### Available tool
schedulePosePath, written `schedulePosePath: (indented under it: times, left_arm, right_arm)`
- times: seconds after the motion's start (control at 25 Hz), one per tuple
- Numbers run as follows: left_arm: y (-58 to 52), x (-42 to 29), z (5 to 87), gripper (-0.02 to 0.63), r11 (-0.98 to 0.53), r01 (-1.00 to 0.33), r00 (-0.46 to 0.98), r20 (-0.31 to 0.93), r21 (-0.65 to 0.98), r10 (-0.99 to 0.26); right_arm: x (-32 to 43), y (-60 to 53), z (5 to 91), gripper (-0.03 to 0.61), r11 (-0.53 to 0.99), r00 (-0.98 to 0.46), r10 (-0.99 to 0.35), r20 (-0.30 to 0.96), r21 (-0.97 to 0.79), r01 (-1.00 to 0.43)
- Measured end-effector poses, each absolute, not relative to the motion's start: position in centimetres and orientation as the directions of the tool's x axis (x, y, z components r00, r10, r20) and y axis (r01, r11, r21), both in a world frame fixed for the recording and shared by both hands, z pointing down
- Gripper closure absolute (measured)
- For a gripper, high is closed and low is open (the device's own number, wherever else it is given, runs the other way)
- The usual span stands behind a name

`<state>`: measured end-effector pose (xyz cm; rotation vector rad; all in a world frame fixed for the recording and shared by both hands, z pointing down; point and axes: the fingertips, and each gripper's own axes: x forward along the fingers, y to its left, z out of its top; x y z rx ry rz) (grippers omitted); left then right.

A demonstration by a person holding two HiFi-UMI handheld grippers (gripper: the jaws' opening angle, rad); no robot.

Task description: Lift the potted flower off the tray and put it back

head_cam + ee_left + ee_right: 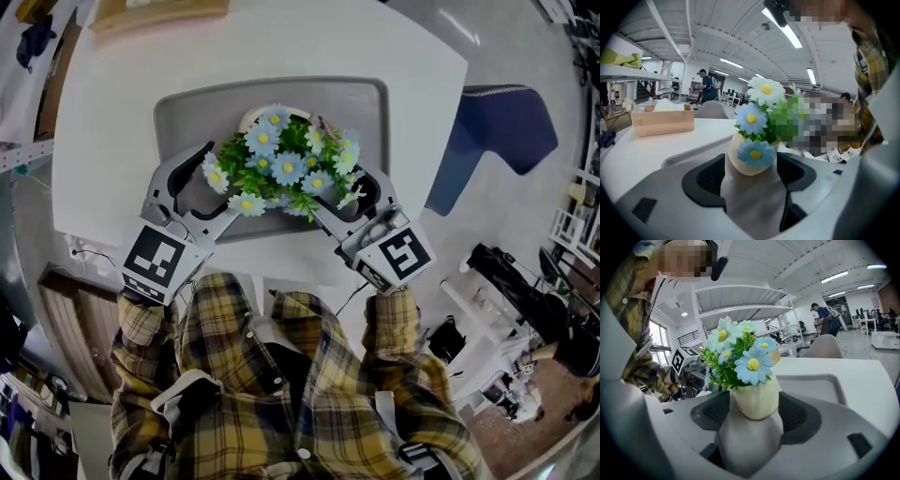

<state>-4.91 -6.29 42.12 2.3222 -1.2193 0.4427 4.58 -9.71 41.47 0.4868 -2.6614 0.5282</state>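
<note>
The potted flower (pixel 281 159) is seen standing on the grey tray (pixel 178 112) on the white table (pixel 122 84). It is flanked by the left gripper (pixel 221 181) and the right gripper (pixel 342 192), both held with jaws spread wide (the cream pot framed between each pair, gripped by neither).

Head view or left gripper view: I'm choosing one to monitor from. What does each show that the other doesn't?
Head view only: the whole tray, with the left claw and right claw together flanking the flowers, and a blue chair. Left gripper view only: the pot's side between that claw's open jaws, and ceiling lamps. Both: flowers, tray, white table.
</note>
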Motion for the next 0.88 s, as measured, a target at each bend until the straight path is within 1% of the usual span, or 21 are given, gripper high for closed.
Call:
schedulePosePath:
  times: [0.16, 0.32, 0.56, 0.72, 0.88]
  left_arm:
    - [-6.9, -4.9, 42.3, 0.282, -0.521, -0.814, 0.576, 0.466, 0.255, -0.672]
    - [-7.8, -4.8, 42.8, 0.282, -0.568, -0.786, 0.61, 0.463, 0.245, -0.643]
    - [-8.4, -4.6, 43.1, 0.284, -0.559, -0.774, 0.631, 0.44, 0.298, -0.639]
    - [-8.3, -3.7, 43.2, 0.284, -0.602, -0.743, 0.663, 0.44, 0.292, -0.605]
    - [-8.6, -3.2, 43.2, 0.284, -0.589, -0.751, 0.656, 0.437, 0.299, -0.615]
  right_arm:
    - [4.1, -9.9, 41.8, 0.267, 0.884, -0.873, -0.247, 0.42, -0.271, -0.381]
    - [3.2, -10.9, 41.8, 0.264, 0.889, -0.888, -0.255, 0.383, -0.267, -0.371]
    - [3.1, -10.7, 42.4, 0.258, 0.895, -0.889, -0.242, 0.388, -0.264, -0.359]
    - [2.9, -10.5, 42.2, 0.258, 0.901, -0.897, -0.22, 0.384, -0.273, -0.338]
    - [2.7, -10.4, 42.0, 0.259, 0.907, -0.901, -0.219, 0.373, -0.263, -0.33]
